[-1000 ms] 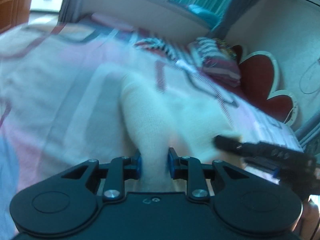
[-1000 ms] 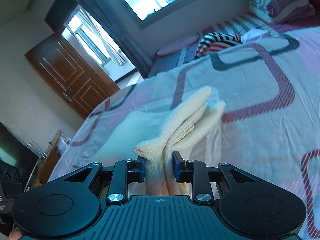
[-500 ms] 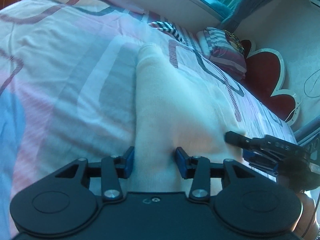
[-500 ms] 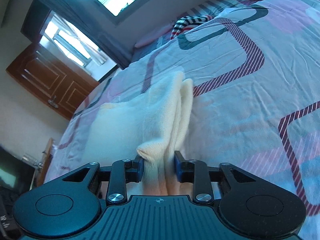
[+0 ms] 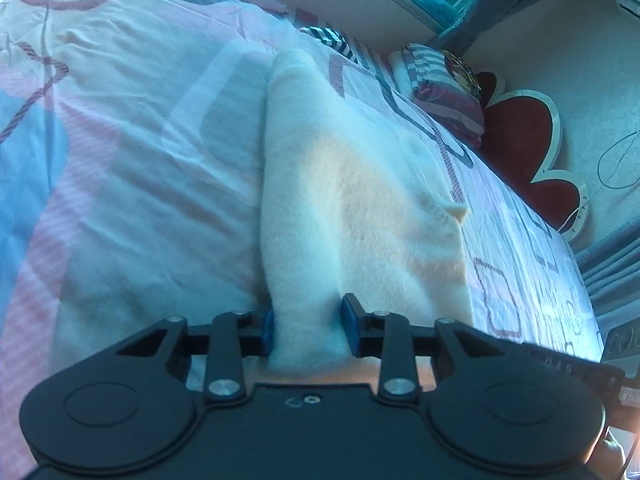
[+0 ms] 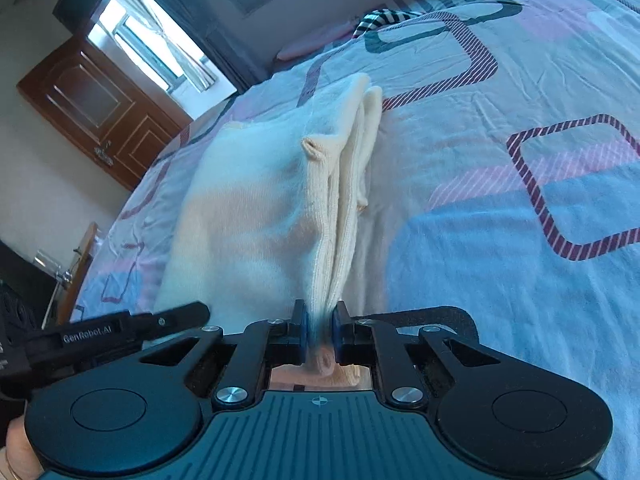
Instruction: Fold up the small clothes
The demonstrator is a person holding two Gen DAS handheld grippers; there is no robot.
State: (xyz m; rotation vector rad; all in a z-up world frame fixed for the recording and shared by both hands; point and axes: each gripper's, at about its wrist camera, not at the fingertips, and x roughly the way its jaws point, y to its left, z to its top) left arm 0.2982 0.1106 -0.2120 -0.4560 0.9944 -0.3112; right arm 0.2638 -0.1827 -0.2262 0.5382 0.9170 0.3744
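The cream garment is spread mid-frame on the bed, with open bedding seen either side; its near hem is pinched by the closing left tool and right tool; the gripped ends are hidden below the jaws.

The right tongs are closing on a bunched edge of the cream sweater, which stretches toward twelve o'clock across the bed; the left tongs sit at nine o'clock.
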